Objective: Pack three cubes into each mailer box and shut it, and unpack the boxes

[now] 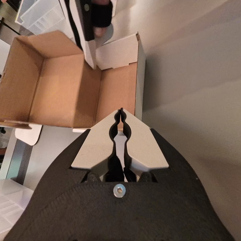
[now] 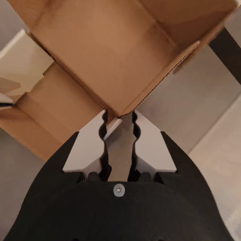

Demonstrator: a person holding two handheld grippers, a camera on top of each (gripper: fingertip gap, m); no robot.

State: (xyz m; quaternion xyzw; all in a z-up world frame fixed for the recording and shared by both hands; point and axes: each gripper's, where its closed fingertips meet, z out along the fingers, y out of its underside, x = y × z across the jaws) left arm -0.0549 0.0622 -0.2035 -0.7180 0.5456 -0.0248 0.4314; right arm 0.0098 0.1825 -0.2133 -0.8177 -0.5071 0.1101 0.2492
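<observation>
A mailer box (image 1: 140,78), white outside and brown inside, lies open on the pale table, and I see no cubes in it or anywhere else. My left gripper (image 1: 120,110) is shut, its tips over the box's near right corner, with nothing visibly between them. My right gripper (image 2: 120,114) is open, and a corner of the box's raised brown lid panel (image 2: 104,52) sits right at its fingertips. The right gripper also shows in the left wrist view (image 1: 91,57), held by a gloved hand (image 1: 100,15) at the far side of the box, by a white flap (image 1: 117,52).
A clear plastic bin (image 1: 39,17) stands beyond the box at the far left. A white tuck flap (image 1: 27,135) sticks out over the table on the near left. A white object (image 1: 10,195) lies at the lower left. A dark strip (image 2: 228,52) runs behind the lid.
</observation>
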